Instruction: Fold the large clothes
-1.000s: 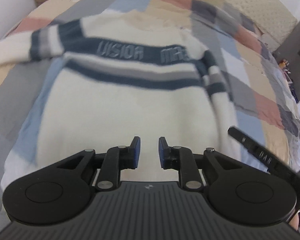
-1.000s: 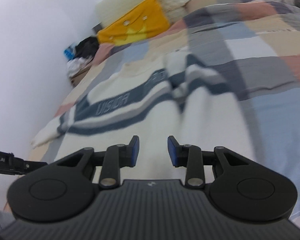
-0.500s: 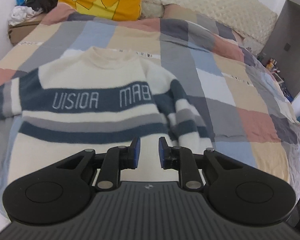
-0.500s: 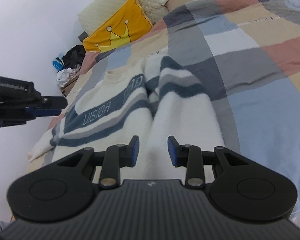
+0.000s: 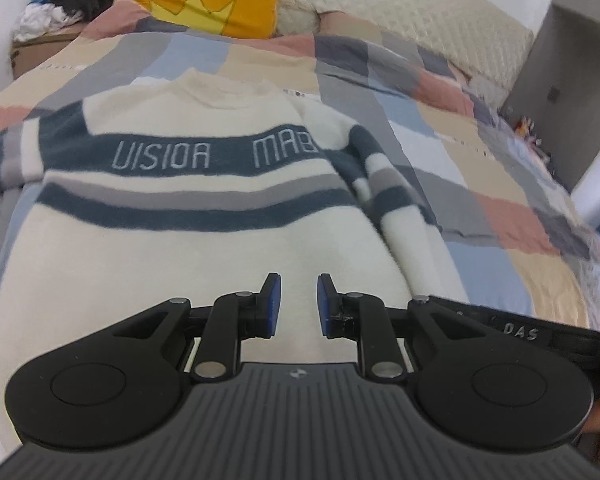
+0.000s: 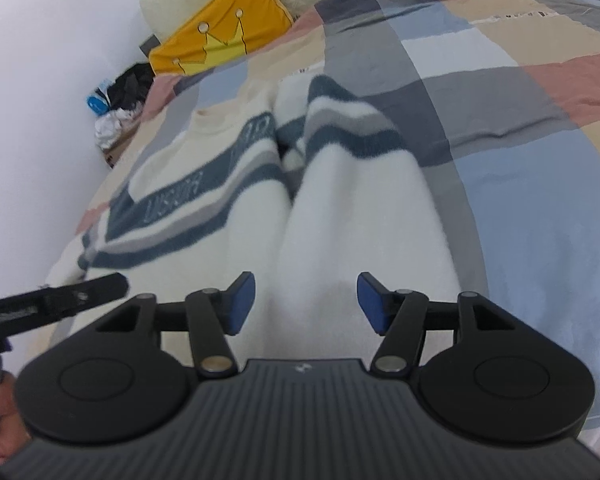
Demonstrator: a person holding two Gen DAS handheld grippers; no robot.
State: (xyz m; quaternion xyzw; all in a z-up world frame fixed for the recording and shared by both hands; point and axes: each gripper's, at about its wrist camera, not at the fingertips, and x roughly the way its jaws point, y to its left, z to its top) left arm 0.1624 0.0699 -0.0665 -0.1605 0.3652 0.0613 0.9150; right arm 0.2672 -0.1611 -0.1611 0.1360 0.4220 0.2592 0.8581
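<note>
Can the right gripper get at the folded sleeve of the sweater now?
Probably yes. The right gripper has its jaws opening with nothing between them, and the sleeve lies uncovered just ahead on the sweater.

One cream sweater (image 5: 204, 248) with navy and grey stripes lies on one bed under one patchwork quilt (image 5: 480, 184). Two sleeves show: one out to the left, one folded in along the right side. One yellow crown cushion (image 5: 216, 4) sits at the far end, with one quilted cream headboard (image 5: 412, 28) behind it. One pile of dark and white clothes (image 5: 64, 4) is at the far left. Two claws: the left claw (image 5: 297, 303) and the right claw (image 6: 306, 300).
</note>
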